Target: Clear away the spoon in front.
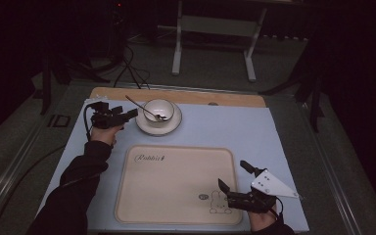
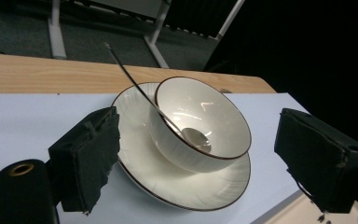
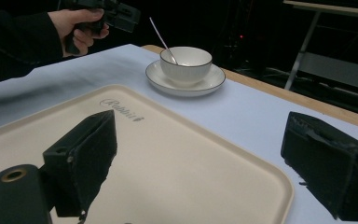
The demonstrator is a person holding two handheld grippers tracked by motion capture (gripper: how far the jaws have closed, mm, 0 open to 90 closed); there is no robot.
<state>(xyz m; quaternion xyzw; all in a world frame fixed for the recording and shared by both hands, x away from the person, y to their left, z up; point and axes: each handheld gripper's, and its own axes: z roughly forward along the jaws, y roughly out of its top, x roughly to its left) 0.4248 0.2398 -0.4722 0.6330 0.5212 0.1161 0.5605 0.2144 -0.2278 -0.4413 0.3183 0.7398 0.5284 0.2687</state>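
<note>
Left hand-held gripper sits just left of the saucer, jaws apart with nothing between them, the bowl and saucer framed in the gap in the left gripper view. Bowl stands on the saucer at the far left of the blue mat; spoon leans in the bowl, handle angled up and out toward the gripper's side. Main risk as I judge it: a jaw coming in low clips the spoon handle first and levers it out, or tips the bowl on the saucer. A grip on the thin saucer rim could slip, and the bowl may slide on it (glazed on glazed, nothing seats it) if the stack is lifted tilted. Right hand-held gripper hovers over the near right corner of the tray, jaws wide apart, empty, well apart from the crockery. Room: tray surface is bare and open just in front of the saucer; open mat to the right of it. Bare table edge lies just behind the saucer, so little margin for a push that way.
</note>
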